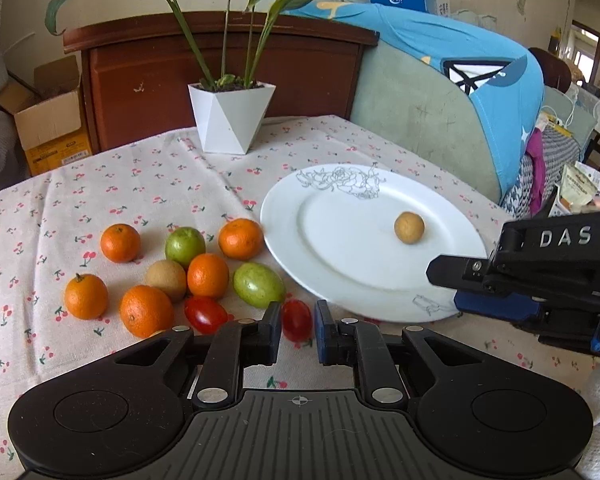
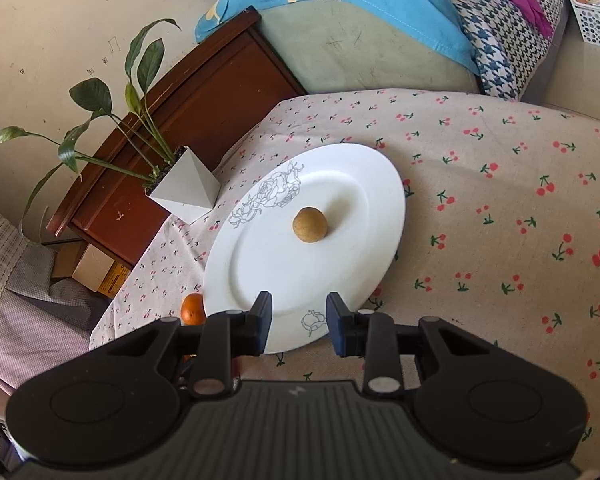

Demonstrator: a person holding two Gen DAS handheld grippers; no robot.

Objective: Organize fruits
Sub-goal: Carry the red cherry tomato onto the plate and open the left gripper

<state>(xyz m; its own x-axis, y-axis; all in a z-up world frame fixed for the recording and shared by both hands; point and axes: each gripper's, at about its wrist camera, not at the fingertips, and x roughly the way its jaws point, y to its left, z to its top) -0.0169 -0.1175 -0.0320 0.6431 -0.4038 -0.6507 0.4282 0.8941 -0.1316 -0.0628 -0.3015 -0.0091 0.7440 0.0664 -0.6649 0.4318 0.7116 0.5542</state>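
Observation:
A white plate [image 1: 340, 272] with a rose drawing holds one tan round fruit [image 1: 409, 227]. Left of it lie several oranges [image 1: 120, 242], two green fruits [image 1: 259, 284], another tan fruit [image 1: 166, 279] and two red cherry tomatoes [image 1: 205, 313]. My left gripper [image 1: 298, 322] is open, its fingers on either side of one red tomato [image 1: 296, 320], not closed on it. My right gripper [image 2: 298, 312] is open and empty over the plate's near rim [image 2: 292, 340]; the tan fruit [image 2: 309, 225] sits ahead of it. The right gripper also shows in the left wrist view [image 1: 440, 274].
A white faceted pot with a leafy plant [image 1: 231, 118] stands at the table's back. A brown cabinet [image 1: 220, 76], a cardboard box [image 1: 48, 128] and a sofa with blue cloth [image 1: 460, 80] lie beyond the cherry-print tablecloth [image 2: 500, 200]. One orange [image 2: 192, 309] shows left of the plate.

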